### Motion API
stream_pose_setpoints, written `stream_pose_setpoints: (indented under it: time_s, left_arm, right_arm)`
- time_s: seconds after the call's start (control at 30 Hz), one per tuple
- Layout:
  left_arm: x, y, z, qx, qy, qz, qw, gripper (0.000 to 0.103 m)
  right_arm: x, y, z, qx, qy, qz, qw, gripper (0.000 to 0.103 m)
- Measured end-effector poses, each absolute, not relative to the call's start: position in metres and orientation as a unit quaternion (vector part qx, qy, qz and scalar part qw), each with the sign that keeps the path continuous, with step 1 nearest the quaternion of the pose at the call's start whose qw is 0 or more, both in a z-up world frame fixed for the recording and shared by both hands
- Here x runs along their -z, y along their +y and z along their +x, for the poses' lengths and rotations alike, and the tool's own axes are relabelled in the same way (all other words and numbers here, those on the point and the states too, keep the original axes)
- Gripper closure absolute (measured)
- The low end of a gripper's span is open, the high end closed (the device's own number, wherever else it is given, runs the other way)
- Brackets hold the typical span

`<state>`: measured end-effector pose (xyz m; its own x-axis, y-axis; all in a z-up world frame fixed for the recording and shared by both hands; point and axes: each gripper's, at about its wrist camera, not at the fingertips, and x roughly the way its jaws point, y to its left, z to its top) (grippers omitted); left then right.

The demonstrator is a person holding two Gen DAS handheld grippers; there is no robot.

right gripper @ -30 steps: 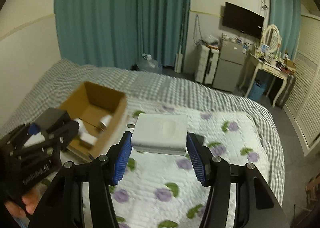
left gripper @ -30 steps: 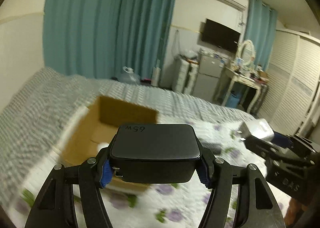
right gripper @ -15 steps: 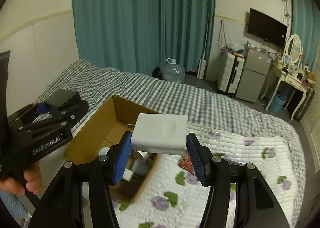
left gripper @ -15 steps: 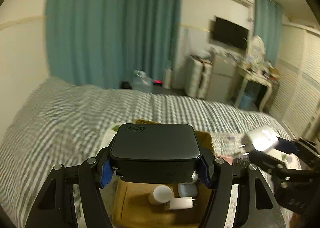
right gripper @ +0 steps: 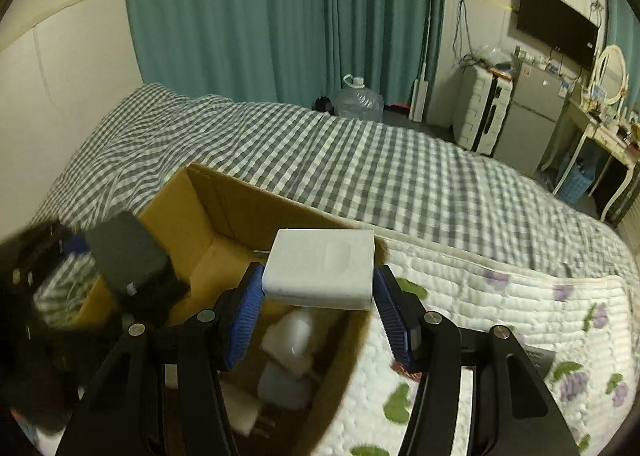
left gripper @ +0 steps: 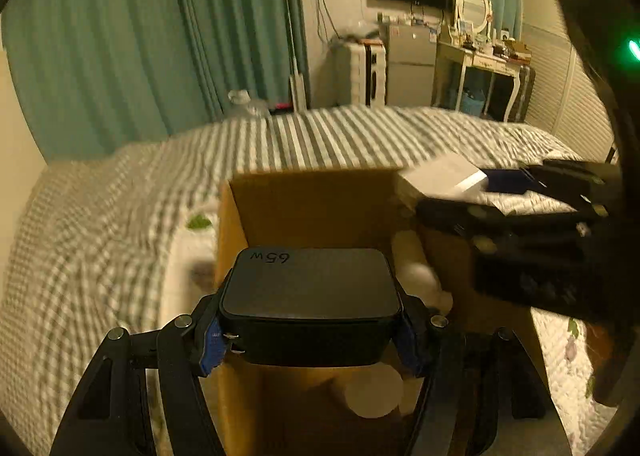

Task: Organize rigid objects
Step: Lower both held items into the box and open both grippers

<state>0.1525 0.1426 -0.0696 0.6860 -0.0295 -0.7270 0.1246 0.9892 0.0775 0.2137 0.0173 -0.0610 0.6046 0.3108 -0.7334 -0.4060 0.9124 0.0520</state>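
My left gripper is shut on a black charger block marked 65W, hanging over the open cardboard box. My right gripper is shut on a white charger block, above the same cardboard box near its right wall. White bottles and small white adapters lie inside the box. In the left wrist view the right gripper with the white block reaches in from the right. In the right wrist view the left gripper with the black block comes in from the left.
The box sits on a bed with a grey checked cover and a floral quilt. A dark flat item lies on the quilt at right. Teal curtains, a suitcase, a small fridge and a dressing table stand behind.
Both grippers have moved down and toward the cardboard box, each still holding its charger block. The box has grown from a distant object to directly beneath both.
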Motion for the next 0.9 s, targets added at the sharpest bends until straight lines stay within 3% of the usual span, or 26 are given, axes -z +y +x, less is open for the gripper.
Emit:
stream_pose_setpoints:
  time_s: [0.37,0.4,0.43,0.47,0.63,0.73,0.9]
  left_arm:
    - [0.080,0.143,0.150,0.043,0.408,0.041,0.911,0.033]
    - [0.078,0.141,0.150,0.042,0.408,0.042,0.911,0.033]
    - [0.078,0.140,0.150,0.040,0.407,0.044,0.912,0.033]
    - [0.077,0.138,0.147,0.034,0.405,0.048,0.913,0.033]
    - [0.073,0.135,0.134,0.020,0.407,0.035,0.913,0.032]
    - [0.060,0.127,0.119,0.002,0.386,0.039,0.922,0.032]
    - [0.032,0.113,0.104,0.000,0.366,0.005,0.931,0.032]
  right_arm:
    - [0.085,0.049,0.232,-0.246,0.431,-0.017,0.868,0.047]
    - [0.084,0.044,0.231,-0.247,0.428,-0.002,0.869,0.039]
    - [0.082,0.040,0.231,-0.247,0.430,0.008,0.868,0.023]
    - [0.080,0.035,0.230,-0.247,0.430,0.019,0.868,0.020]
    - [0.050,-0.007,0.211,-0.233,0.399,0.049,0.885,0.018]
    - [0.028,-0.043,0.194,-0.213,0.374,0.042,0.901,0.011]
    - [-0.006,-0.111,0.177,-0.166,0.346,0.005,0.924,0.010]
